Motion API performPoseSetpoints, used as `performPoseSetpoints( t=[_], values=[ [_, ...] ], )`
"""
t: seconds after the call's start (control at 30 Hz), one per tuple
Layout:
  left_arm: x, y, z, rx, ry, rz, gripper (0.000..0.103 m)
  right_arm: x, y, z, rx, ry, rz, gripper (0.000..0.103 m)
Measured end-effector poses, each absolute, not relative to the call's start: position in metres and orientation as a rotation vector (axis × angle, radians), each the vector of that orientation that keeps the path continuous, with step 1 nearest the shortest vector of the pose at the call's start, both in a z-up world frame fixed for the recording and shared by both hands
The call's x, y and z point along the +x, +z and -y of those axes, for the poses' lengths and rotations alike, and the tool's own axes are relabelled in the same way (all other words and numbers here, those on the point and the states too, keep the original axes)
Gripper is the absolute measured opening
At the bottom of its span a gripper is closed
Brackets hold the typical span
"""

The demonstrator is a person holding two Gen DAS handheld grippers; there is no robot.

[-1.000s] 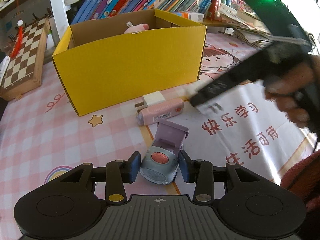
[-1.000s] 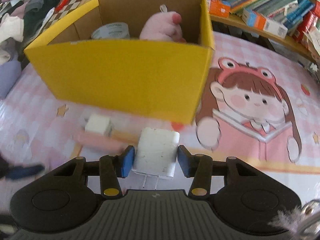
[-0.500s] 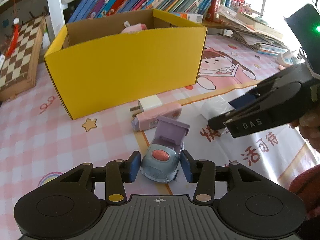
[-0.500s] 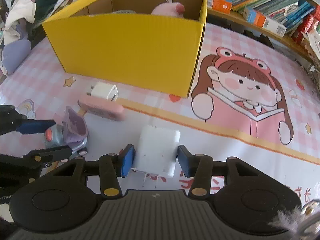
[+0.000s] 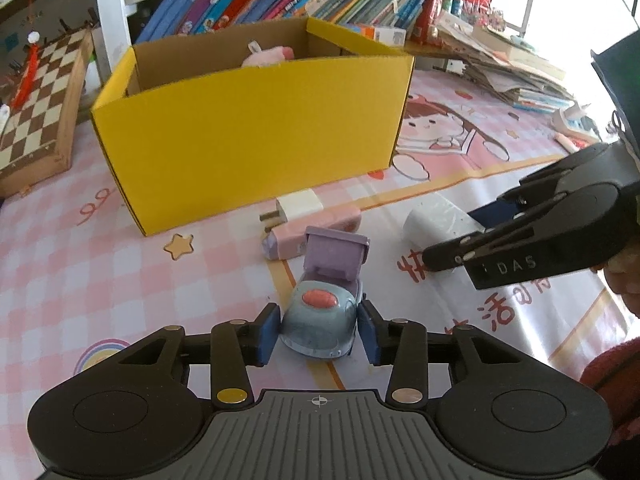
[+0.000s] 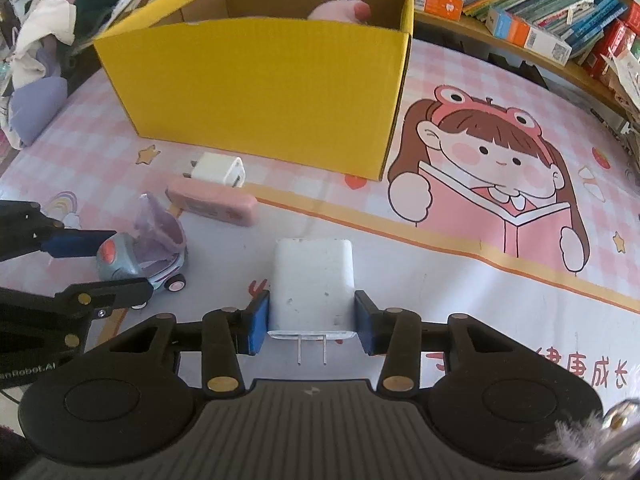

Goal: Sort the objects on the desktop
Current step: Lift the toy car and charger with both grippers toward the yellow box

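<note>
Since half a second ago the right gripper has drawn slightly back from the yellow box, which sits a little higher in its view; a second ago that box filled the frame and the charger hung close before it. The left gripper has barely shifted.

The right wrist view shows the white charger with its two prongs pointing back toward the camera and the blue pads against both its sides: the fingers are closed on it. The left wrist view shows only the charger's rounded far end at 3 o'clock, poking past the right gripper's black fingers.

In the left wrist view the toy car, grey-blue with a coral spot and a raised lilac lid, stands on the pink tablecloth between half-closed pads; whether they touch it I cannot tell. At 12 o'clock beyond it lie a pink case and a small white plug, touching, just before the box. A pink plush peeks over the box's rim.
</note>
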State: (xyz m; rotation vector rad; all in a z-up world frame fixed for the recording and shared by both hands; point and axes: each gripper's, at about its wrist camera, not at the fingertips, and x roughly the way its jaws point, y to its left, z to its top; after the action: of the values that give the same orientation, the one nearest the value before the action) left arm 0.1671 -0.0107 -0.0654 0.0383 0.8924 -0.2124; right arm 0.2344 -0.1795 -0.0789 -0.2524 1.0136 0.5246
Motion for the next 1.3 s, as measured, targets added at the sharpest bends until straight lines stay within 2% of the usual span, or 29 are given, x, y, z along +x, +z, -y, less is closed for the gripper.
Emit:
performPoseSetpoints(
  t=[1.3],
  values=[
    [0.109, -0.011, -0.032, -0.144, -0.203, -0.746, 0.039, 0.150, -0.039, 0.179, -0.220, 0.534, -0.941, 0.041]
  ],
)
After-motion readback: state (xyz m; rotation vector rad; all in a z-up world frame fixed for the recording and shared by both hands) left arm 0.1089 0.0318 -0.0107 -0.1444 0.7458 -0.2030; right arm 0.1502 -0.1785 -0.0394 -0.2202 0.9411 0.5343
